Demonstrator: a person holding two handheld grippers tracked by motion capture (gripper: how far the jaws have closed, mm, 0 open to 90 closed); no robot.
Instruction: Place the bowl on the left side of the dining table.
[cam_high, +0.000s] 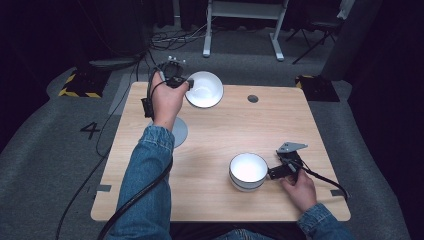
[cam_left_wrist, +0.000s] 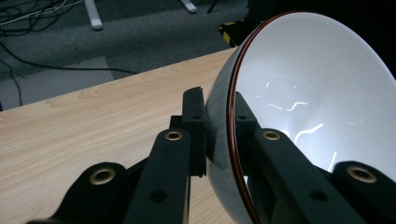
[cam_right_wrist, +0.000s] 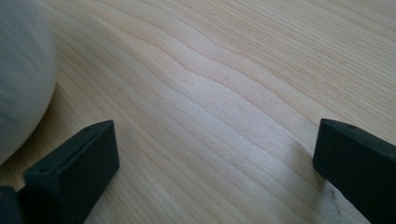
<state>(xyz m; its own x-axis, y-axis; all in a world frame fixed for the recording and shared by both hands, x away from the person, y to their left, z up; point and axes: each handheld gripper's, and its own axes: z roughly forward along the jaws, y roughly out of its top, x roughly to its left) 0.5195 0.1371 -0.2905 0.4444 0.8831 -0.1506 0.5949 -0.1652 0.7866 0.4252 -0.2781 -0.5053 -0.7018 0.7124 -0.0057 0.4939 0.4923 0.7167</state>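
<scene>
With the left gripper (cam_left_wrist: 219, 140) clamped on the rim of the white bowl (cam_left_wrist: 308, 107) — one jaw inside, one outside, bowl tilted above the table's (cam_high: 220, 135) far edge — carry it level and slow, while the right gripper (cam_right_wrist: 215, 154) rests wide open and empty beside the second bowl (cam_high: 247, 171).

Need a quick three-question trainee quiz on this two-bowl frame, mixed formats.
1. True or false: the left hand-held gripper clamps the rim of the lifted bowl.
2. The right hand-held gripper is: A) open beside the stacked bowls, B) shut on them, C) holding a cup.
3. Fill in: a grey round disc lies on the ____.

Key: 1 true; 2 A; 3 table.
</scene>
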